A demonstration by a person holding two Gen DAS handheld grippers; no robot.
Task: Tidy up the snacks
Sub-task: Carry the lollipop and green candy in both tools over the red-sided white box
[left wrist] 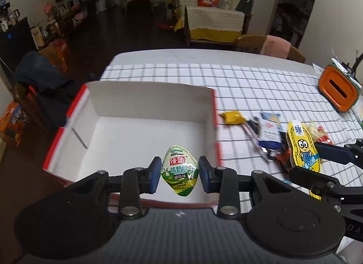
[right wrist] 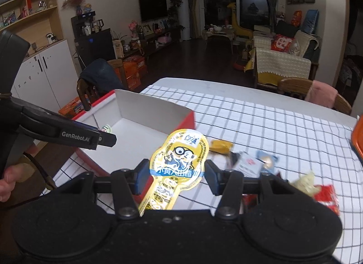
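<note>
My left gripper (left wrist: 180, 174) is shut on a green and white snack packet (left wrist: 180, 169) and holds it over the near edge of the open white box with red sides (left wrist: 127, 137). My right gripper (right wrist: 177, 174) is shut on a yellow cartoon snack pack (right wrist: 179, 164), held above the table just right of the box (right wrist: 145, 125). In the left wrist view the right gripper (left wrist: 317, 162) shows at the right with that yellow pack (left wrist: 302, 146). The green packet (right wrist: 106, 128) peeks out behind the left gripper's finger in the right wrist view.
Several loose snacks lie on the checked tablecloth right of the box: a yellow wrapper (left wrist: 232, 117), a blue and white packet (left wrist: 268, 131), red and clear wrappers (right wrist: 317, 190). An orange container (left wrist: 339, 90) stands at the table's right edge. Chairs stand around the table.
</note>
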